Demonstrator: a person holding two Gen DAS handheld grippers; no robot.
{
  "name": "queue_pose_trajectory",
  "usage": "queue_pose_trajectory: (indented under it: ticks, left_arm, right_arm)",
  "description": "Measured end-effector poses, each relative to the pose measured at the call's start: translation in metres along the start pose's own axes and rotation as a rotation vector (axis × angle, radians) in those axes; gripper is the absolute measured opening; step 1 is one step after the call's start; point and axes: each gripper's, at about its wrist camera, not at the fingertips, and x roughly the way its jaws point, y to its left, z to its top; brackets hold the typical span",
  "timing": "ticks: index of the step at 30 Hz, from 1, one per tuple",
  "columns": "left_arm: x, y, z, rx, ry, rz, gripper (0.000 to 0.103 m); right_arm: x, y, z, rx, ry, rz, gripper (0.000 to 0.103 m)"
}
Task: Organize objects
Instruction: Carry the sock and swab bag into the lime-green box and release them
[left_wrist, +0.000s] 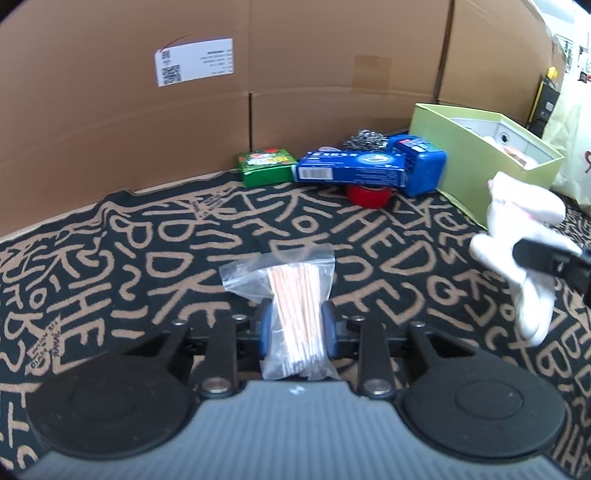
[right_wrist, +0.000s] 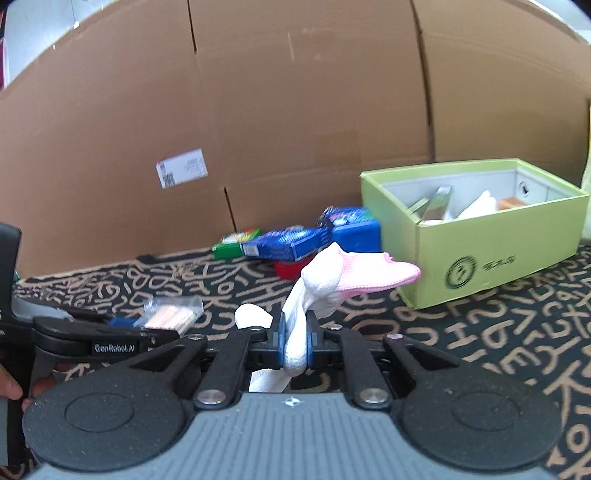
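**While both grippers hold, the box waits**

Though light, the clear bag of sticks (left_wrist: 295, 314) looks slippery; the left gripper (left_wrist: 296, 325) clamps it mid-length. Soft and limp, the white sock (right_wrist: 299, 332) droops from the right gripper (right_wrist: 296, 341), pinched near its middle above the patterned cloth (left_wrist: 147, 258). Only the right wrist view looks into the green box (right_wrist: 480, 254), already part-filled

Even, soft indoor light with faint shadows and no glare; both fisheye views bow straight edges, darken at the corners, and show slight motion blur on far things.
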Motion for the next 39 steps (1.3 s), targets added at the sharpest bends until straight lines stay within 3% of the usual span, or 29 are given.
queue_pose_trajectory:
  ticks: [8, 16, 21, 25, 28, 39]
  left_arm:
    - [-0.036, -0.019, 0.015, 0.017, -0.067, -0.101, 0.027]
    - [-0.073, -0.059, 0.059, 0.067, -0.197, -0.235, 0.027]
    - [-0.076, -0.096, 0.091, 0.119, -0.262, -0.261, 0.027]
    - [-0.069, -0.127, 0.117, 0.144, -0.279, -0.276, 0.027]
    - [-0.054, -0.152, 0.134, 0.167, -0.288, -0.238, 0.027]
    - [0.038, -0.206, 0.172, 0.167, -0.228, -0.152, 0.027]
  right_arm:
    - [-0.034, -0.013, 0.016, -0.012, -0.095, -0.017, 0.012]
    - [-0.061, -0.036, 0.046, -0.06, -0.204, -0.088, 0.012]
    - [-0.065, -0.055, 0.065, -0.101, -0.247, -0.152, 0.012]
    - [-0.06, -0.077, 0.082, -0.101, -0.272, -0.208, 0.012]
    - [-0.052, -0.098, 0.094, -0.083, -0.278, -0.235, 0.012]
    - [0.007, -0.161, 0.122, -0.09, -0.256, -0.32, 0.012]
